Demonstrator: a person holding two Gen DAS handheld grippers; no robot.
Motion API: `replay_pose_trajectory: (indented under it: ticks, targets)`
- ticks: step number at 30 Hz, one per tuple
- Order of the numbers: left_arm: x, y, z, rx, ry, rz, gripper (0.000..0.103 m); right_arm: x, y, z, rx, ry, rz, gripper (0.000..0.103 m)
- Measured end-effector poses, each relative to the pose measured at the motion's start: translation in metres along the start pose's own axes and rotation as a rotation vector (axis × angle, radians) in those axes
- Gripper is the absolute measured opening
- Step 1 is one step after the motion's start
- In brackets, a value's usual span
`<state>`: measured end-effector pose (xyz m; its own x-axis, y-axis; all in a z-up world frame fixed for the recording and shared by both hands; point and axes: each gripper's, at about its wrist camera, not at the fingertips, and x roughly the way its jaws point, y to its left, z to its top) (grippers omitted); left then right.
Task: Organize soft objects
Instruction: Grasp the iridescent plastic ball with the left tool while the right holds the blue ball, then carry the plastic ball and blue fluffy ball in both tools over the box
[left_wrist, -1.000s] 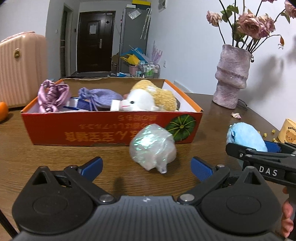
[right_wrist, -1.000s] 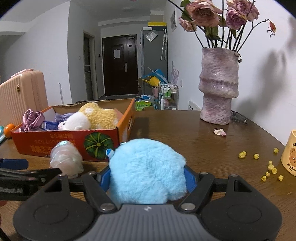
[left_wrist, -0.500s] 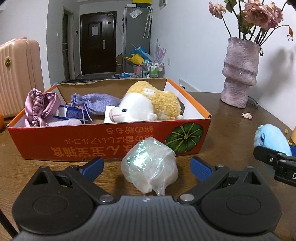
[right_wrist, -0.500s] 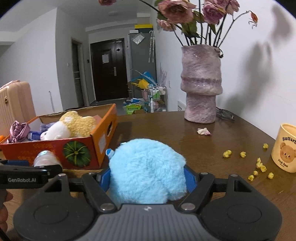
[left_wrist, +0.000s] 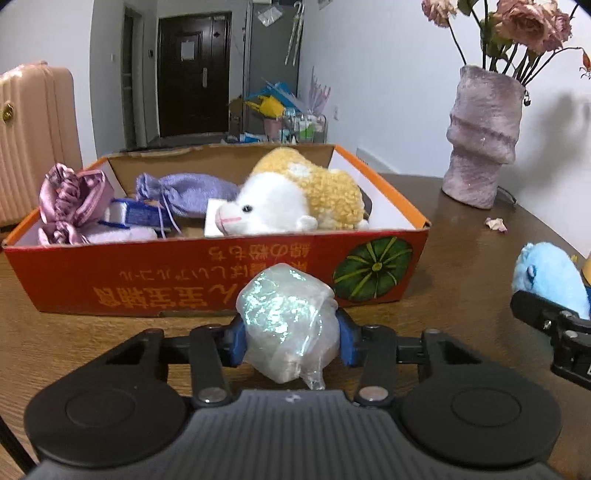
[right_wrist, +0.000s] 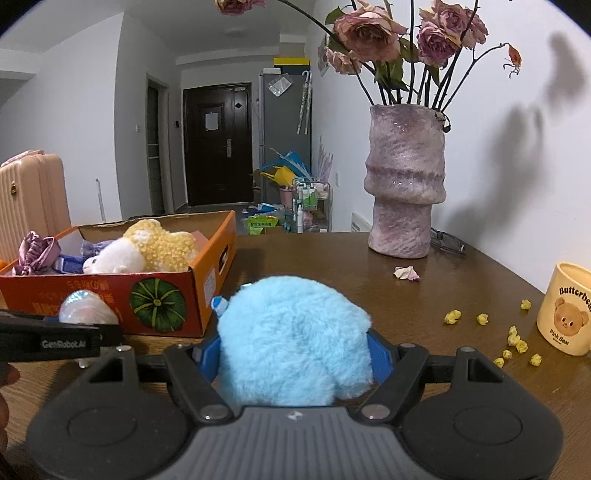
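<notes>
my left claw (left_wrist: 290, 341) is closed on the iridescent, crinkly plastic-wrapped soft bundle (left_wrist: 288, 321), both blue pads pressing its sides, just in front of the orange cardboard box with the green pumpkin print (left_wrist: 207, 275) at 12 o'clock. my right claw (right_wrist: 293, 356) is closed on the fluffy light-blue plush toy (right_wrist: 295, 339) above the brown wooden worktop (right_wrist: 332, 266); the box is at its 10 o'clock.

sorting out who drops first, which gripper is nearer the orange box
Left. The left gripper sits just before the orange box front wall; the right gripper is off its pumpkin-printed corner.
</notes>
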<state>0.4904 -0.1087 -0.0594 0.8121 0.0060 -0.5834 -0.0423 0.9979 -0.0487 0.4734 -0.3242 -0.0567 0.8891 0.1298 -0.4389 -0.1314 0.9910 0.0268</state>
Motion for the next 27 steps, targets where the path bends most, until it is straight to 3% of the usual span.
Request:
replay_pose_trajectory:
  ticks: [13, 21, 27]
  targets:
    - [-0.034, 0.007, -0.004, -0.016, -0.092, 0.010, 0.046, -0.010, 0.015, 0.001, 0.065, -0.048, -0.026, 0.075]
    - [-0.064, 0.028, -0.008, -0.058, -0.141, 0.016, 0.046, -0.020, 0.033, 0.002, 0.095, -0.096, -0.054, 0.075]
    - [-0.083, 0.047, -0.009, -0.092, -0.168, 0.023, 0.046, -0.028, 0.062, 0.002, 0.099, -0.127, -0.027, 0.075]
